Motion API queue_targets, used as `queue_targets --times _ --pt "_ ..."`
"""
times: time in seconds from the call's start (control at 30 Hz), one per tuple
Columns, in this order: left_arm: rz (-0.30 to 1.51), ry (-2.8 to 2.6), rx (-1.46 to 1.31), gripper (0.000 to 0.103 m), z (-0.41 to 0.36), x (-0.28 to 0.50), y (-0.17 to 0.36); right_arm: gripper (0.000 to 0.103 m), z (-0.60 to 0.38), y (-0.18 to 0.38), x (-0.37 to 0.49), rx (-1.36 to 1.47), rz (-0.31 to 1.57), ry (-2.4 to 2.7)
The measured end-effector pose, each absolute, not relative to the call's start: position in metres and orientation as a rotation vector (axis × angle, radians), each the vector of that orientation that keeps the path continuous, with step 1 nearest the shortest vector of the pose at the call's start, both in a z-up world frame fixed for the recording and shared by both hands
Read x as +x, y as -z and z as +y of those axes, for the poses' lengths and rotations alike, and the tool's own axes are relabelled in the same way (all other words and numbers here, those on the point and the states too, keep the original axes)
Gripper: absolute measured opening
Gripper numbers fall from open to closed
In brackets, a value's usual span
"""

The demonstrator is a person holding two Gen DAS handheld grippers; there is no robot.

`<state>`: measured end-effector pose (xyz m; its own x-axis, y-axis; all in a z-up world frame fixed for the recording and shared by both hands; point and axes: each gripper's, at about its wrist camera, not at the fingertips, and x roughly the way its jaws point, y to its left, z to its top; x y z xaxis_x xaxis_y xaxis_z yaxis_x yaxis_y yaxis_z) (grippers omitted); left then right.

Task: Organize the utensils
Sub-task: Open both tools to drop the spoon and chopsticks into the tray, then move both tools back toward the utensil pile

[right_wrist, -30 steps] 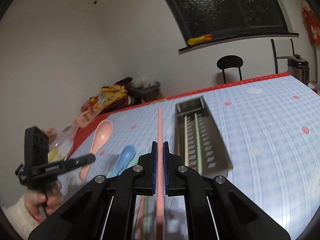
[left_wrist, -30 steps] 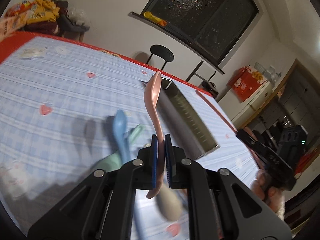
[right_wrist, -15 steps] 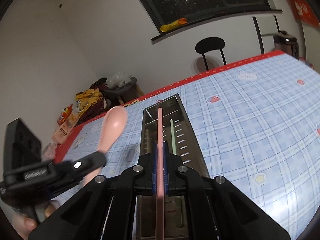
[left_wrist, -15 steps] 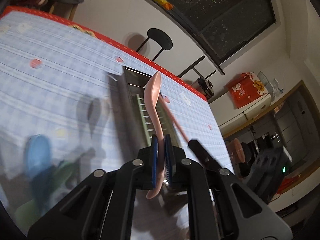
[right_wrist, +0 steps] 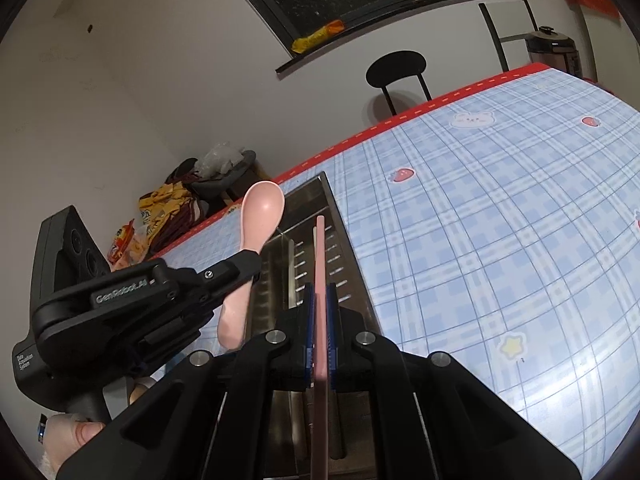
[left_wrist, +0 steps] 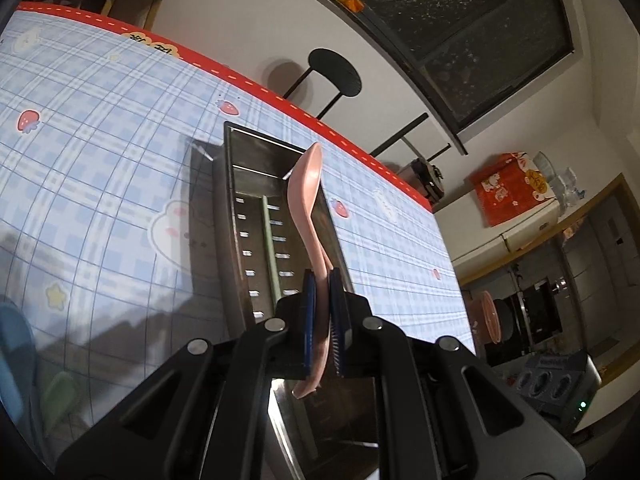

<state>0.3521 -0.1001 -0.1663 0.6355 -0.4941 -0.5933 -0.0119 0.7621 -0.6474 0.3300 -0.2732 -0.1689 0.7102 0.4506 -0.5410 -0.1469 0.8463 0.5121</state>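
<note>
- My left gripper (left_wrist: 321, 300) is clamping a pink spoon (left_wrist: 305, 196) by its handle, its blue pads pressing on both sides; the bowl is pointing up and away, standing over the right-hand part of the metal utensil tray (left_wrist: 235, 216).
- My right gripper (right_wrist: 320, 320) is pinching a pink chopstick (right_wrist: 320, 256) between its closed pads, the stick running straight forward above the tray (right_wrist: 352, 256).
- The tray is lying lengthwise on the blue checked tablecloth (right_wrist: 500, 208), with a slotted floor and a pale green chopstick (left_wrist: 269, 232) resting inside it.
- In the right wrist view my left gripper (right_wrist: 256, 260) is showing at the left with the spoon (right_wrist: 262, 212) raised beside the tray's left wall.
- A blue spoon (left_wrist: 14, 344) and a green spoon (left_wrist: 60, 396) are lying, blurred, on the cloth at the left edge of the left wrist view, well apart from the tray.
- A black chair (right_wrist: 396, 66) is standing beyond the table's far edge.
</note>
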Motion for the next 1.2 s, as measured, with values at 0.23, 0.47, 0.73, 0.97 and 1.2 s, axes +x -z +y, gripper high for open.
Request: queue_targets --times 0.23,0.47,0.73,0.97,1.2 --pt "0.85 0.236 -0.634 0.027 -0.101 0.362 0.166 0.008 -0.275 0.168 0.331 0.467 0.696 -0.329" --pt "0.721 0.252 -0.48 0.06 -0.089 0.334 0.117 0.055 -0.287 0.156 0.322 0.487 0.624 -0.28" --pt "0.606 0.182 -0.276 0.096 -0.052 0.275 0.082 0.097 -0.269 0.14 0.303 0.347 0.579 -0.237" --pt "0.603 0.134 -0.094 0.097 -0.008 0.202 0.079 0.097 -0.236 0.129 0.265 0.207 0.539 -0.317" --pt "0.636 0.157 -0.074 0.097 0.033 0.137 0.108 0.097 -0.205 0.128 0.207 0.135 0.487 -0.452"
